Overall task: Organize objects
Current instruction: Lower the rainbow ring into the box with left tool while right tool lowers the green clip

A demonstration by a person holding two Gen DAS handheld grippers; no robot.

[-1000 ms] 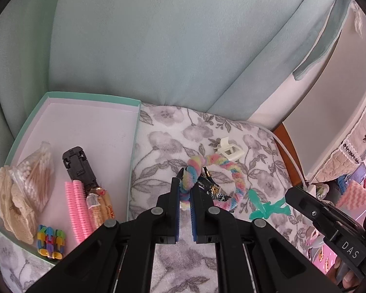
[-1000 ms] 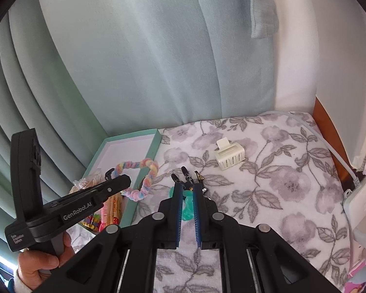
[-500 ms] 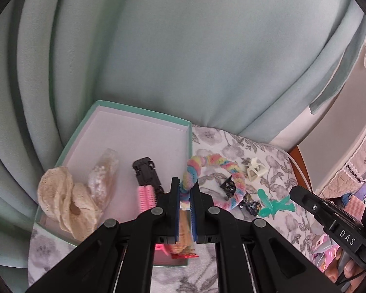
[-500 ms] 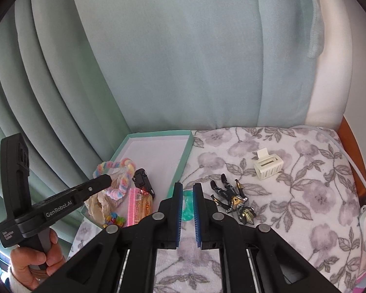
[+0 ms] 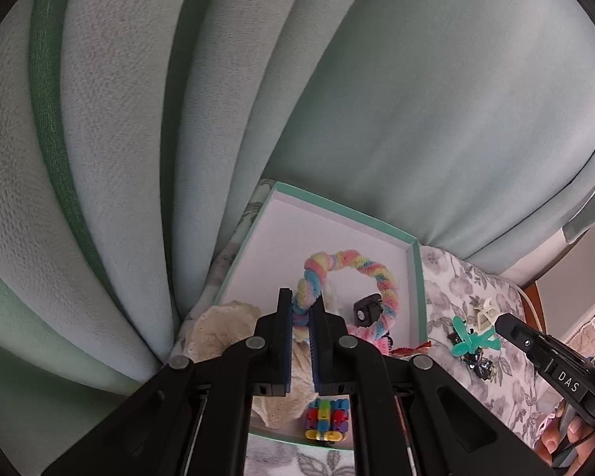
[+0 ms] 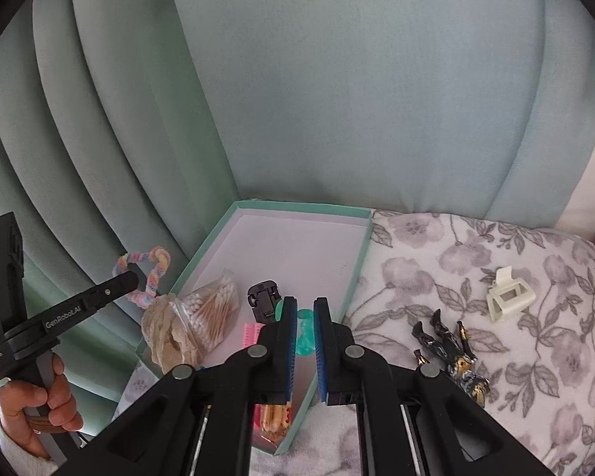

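Left wrist: left claw (image 5: 300, 309) grips rainbow scrunchie (image 5: 353, 277).

One box (image 6: 359, 261); one scrunchie (image 5: 377, 277); one white clip (image 6: 509, 301); one teal clip (image 5: 474, 341); one swab bag (image 6: 214, 313).

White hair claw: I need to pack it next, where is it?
Right wrist view, right side: the white hair claw lies on the floral blanket, just beyond the black figurine.

Left gripper (image 5: 301, 313) pinching rainbow scrunchie (image 5: 353, 277) above teal box (image 5: 414, 277), green clip (image 5: 470, 339) beside
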